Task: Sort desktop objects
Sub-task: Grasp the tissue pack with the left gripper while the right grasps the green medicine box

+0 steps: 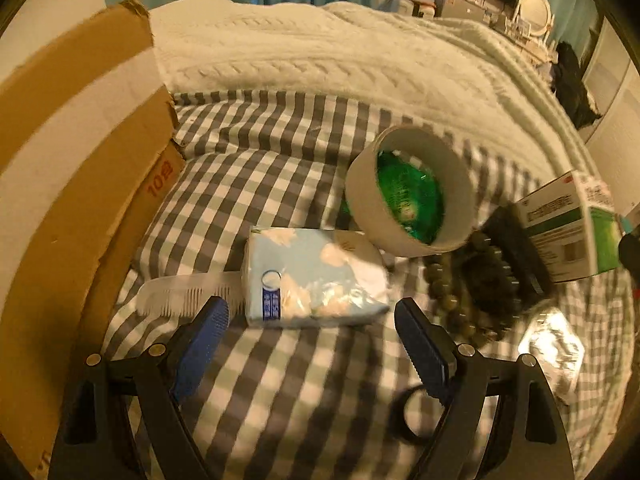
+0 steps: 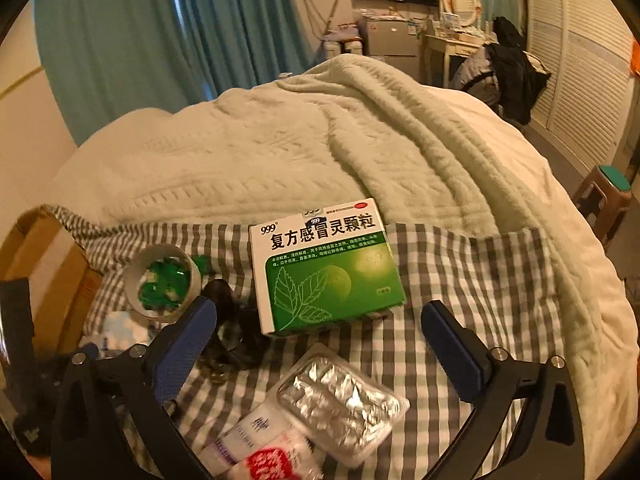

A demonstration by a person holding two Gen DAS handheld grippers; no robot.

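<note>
My left gripper (image 1: 310,314) is open and empty, its fingers either side of the near end of a light blue tissue pack (image 1: 312,276) on the checked cloth. A clear comb (image 1: 184,294) lies left of the pack. A tape roll (image 1: 412,188) with green inside, dark beads (image 1: 460,292) and a black comb (image 1: 516,248) lie to the right. My right gripper (image 2: 320,320) is open and empty, just short of a green and white medicine box (image 2: 324,268). A foil pill blister (image 2: 340,396) and a red and white packet (image 2: 260,448) lie below it. The tape roll (image 2: 162,284) shows at left.
A cardboard box (image 1: 72,184) stands at the left edge of the checked cloth (image 1: 280,380). A white knitted blanket (image 2: 300,140) covers the bed behind. A black ring (image 1: 412,416) lies near my left gripper's right finger. Furniture and a stool (image 2: 608,192) stand far right.
</note>
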